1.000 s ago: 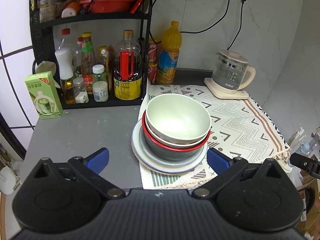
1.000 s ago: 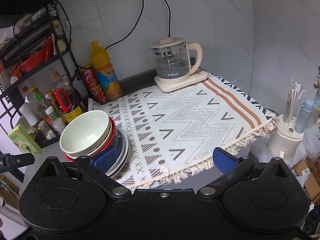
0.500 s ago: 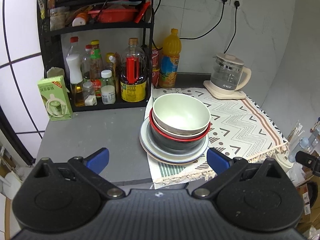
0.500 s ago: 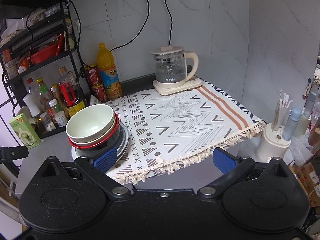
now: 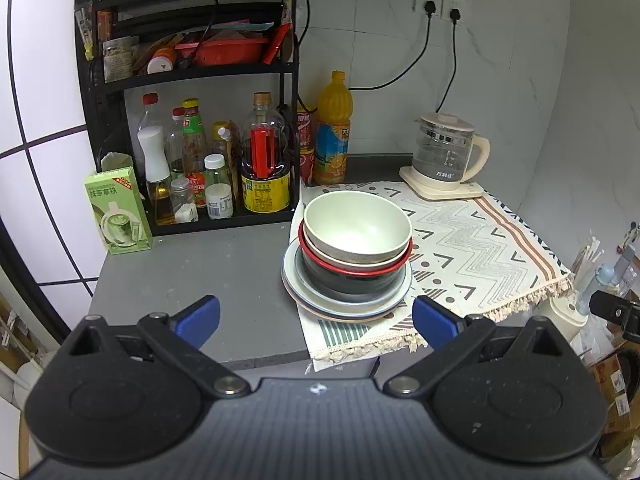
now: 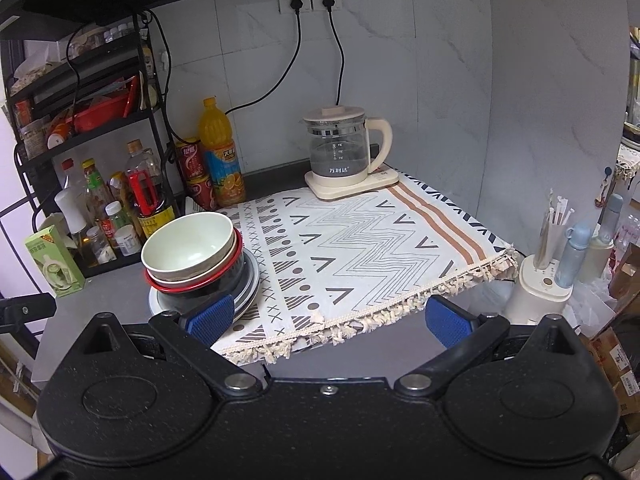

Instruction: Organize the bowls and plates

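Observation:
A stack of dishes stands at the left edge of the patterned cloth (image 5: 472, 240). A pale green bowl (image 5: 358, 226) sits on top, nested in a red-rimmed bowl (image 5: 356, 270) and a dark bowl, on several plates (image 5: 304, 296). The stack also shows in the right wrist view, with the green bowl (image 6: 188, 240) on top. My left gripper (image 5: 316, 318) is open and empty, in front of the stack and apart from it. My right gripper (image 6: 328, 320) is open and empty, before the cloth's fringed front edge, to the right of the stack.
A black rack (image 5: 192, 80) with bottles stands at the back left. A green carton (image 5: 118, 210), an orange juice bottle (image 5: 332, 140) and a glass kettle (image 5: 444, 156) stand on the grey counter (image 5: 192, 272). A white holder with straws (image 6: 548, 284) stands off the right edge.
Both grippers have drawn back and up from the counter, so the stack looks smaller and farther. The dishes have not moved. Both grippers stay open.

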Demonstrator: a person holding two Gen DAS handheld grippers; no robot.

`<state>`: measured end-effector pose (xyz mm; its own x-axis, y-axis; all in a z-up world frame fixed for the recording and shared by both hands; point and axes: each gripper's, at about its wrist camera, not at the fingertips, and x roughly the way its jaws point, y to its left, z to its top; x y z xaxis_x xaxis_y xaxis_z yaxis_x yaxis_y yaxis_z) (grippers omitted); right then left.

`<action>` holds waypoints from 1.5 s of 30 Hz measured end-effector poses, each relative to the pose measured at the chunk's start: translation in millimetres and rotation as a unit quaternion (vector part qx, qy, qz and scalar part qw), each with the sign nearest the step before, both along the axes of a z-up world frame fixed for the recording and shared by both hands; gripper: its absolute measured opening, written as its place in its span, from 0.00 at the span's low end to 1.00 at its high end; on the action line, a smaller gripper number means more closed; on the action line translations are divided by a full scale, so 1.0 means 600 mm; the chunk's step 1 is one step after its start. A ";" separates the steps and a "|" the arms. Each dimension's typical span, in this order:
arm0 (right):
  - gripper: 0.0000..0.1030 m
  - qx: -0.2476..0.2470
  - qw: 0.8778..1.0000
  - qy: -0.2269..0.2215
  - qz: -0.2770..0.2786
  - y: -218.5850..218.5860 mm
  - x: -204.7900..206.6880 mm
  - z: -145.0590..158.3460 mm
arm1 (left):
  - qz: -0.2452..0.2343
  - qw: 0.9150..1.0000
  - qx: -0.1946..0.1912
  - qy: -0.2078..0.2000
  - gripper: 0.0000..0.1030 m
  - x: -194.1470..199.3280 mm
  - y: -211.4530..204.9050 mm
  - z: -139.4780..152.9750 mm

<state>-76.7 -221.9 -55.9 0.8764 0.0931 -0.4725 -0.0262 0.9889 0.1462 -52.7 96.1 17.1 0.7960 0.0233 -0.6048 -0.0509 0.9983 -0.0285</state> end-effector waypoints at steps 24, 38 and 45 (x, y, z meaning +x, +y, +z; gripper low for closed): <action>1.00 -0.009 0.999 -0.022 0.030 0.012 -0.051 0.006 | -0.025 0.999 -0.018 -0.017 0.99 -0.066 -0.005 -0.002; 1.00 -0.007 0.999 -0.023 0.035 0.015 -0.054 0.010 | -0.022 0.999 -0.021 -0.018 0.99 -0.068 -0.007 -0.003; 1.00 -0.008 0.999 -0.024 0.034 0.016 -0.053 0.010 | -0.020 0.999 -0.024 -0.012 0.99 -0.065 -0.003 -0.006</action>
<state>-108.5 -212.4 -49.9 0.8897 0.1451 -0.4328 -0.0994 0.9870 0.1265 -91.9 94.1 13.4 0.8097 -0.0379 -0.5856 -0.0090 0.9970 -0.0770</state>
